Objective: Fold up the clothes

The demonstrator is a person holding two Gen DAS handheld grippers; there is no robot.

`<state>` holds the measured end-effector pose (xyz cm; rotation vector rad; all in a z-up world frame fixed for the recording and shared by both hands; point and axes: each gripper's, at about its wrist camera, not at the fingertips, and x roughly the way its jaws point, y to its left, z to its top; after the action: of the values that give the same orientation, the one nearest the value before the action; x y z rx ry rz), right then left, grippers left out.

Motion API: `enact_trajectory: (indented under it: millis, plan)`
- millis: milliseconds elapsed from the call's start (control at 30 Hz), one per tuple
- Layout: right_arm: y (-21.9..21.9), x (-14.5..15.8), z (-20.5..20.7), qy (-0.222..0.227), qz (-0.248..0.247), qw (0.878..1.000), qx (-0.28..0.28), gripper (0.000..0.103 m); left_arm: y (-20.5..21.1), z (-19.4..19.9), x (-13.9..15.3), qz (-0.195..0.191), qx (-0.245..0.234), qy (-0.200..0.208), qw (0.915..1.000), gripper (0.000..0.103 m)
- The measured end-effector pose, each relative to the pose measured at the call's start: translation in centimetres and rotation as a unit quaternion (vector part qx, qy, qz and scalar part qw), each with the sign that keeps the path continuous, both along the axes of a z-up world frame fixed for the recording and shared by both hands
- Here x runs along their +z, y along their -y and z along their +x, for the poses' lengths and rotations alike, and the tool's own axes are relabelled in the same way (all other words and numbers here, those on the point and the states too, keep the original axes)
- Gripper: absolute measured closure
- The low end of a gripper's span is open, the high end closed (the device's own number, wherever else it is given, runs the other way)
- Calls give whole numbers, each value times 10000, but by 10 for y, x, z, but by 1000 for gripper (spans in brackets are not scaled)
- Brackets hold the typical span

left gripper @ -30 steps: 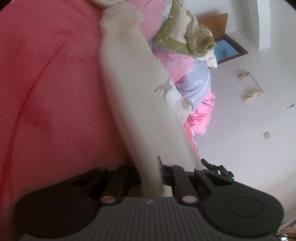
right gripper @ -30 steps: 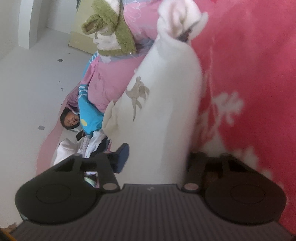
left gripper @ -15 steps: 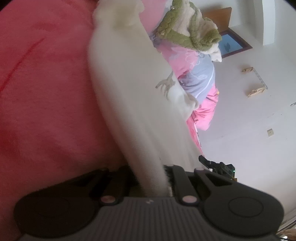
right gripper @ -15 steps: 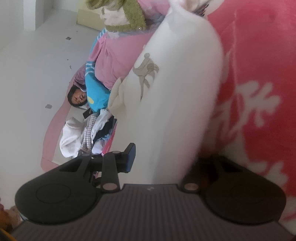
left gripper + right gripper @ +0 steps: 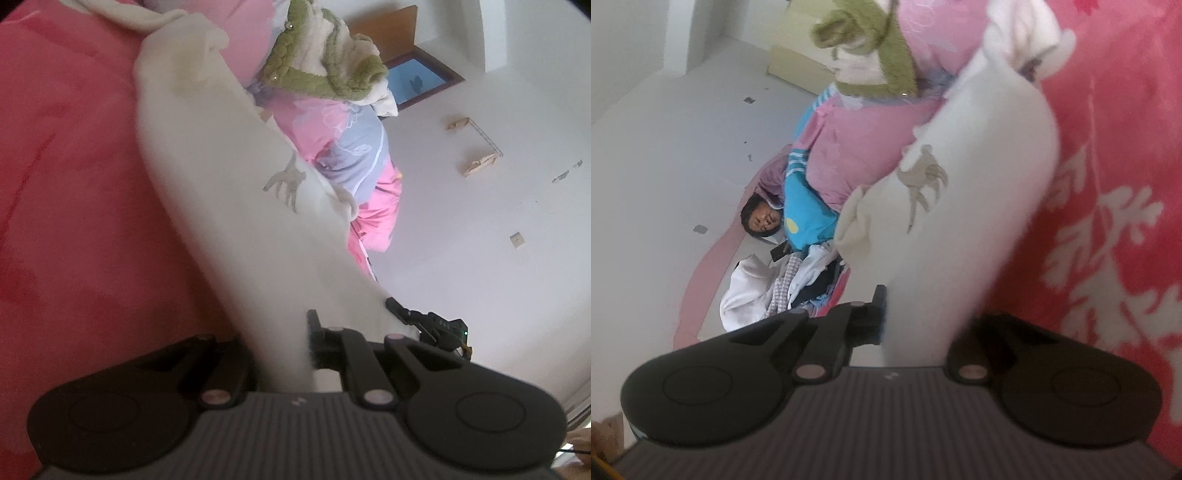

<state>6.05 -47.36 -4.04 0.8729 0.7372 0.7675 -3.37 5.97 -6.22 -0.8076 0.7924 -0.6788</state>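
The left gripper (image 5: 295,343) and right gripper (image 5: 916,325) each clamp the white garment (image 5: 236,206), the right's jaws having just closed.

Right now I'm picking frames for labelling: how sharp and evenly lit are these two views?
Left wrist view: cream garment motion-smeared near the left gripper, white floor nearly washed out. Right wrist view: fisheye bend, garment soft at the right gripper, red blanket pattern blurred.
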Motion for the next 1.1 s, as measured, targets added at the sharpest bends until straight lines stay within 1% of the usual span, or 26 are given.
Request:
enact_trajectory:
  millis: [133, 367, 700, 900, 1000, 1100]
  plan:
    - [1, -1, -11, 16, 9, 10000, 43, 97, -7, -11, -2, -26, -10, -69, 10000, 97]
    - [4, -9, -38, -81, -49, 9999, 118, 97, -9, -38, 0, 64, -152, -52, 9999, 97]
    - [11, -4, -80, -10, -128, 9997, 220, 97, -6, -73, 5, -2, -355, 90, 9993, 97]
    - [18, -4, -107, -8, -182, 9995, 263, 97, -4, -89, 4, -38, -522, 42, 9986, 96]
    - [21, -6, -118, -35, -216, 9994, 275, 97, -1, -93, 4, 25, -619, 65, 9981, 96]
    - [24, -9, -124, -104, -353, 9990, 265, 97, -1, -92, -2, 213, -631, -30, 9978, 96]
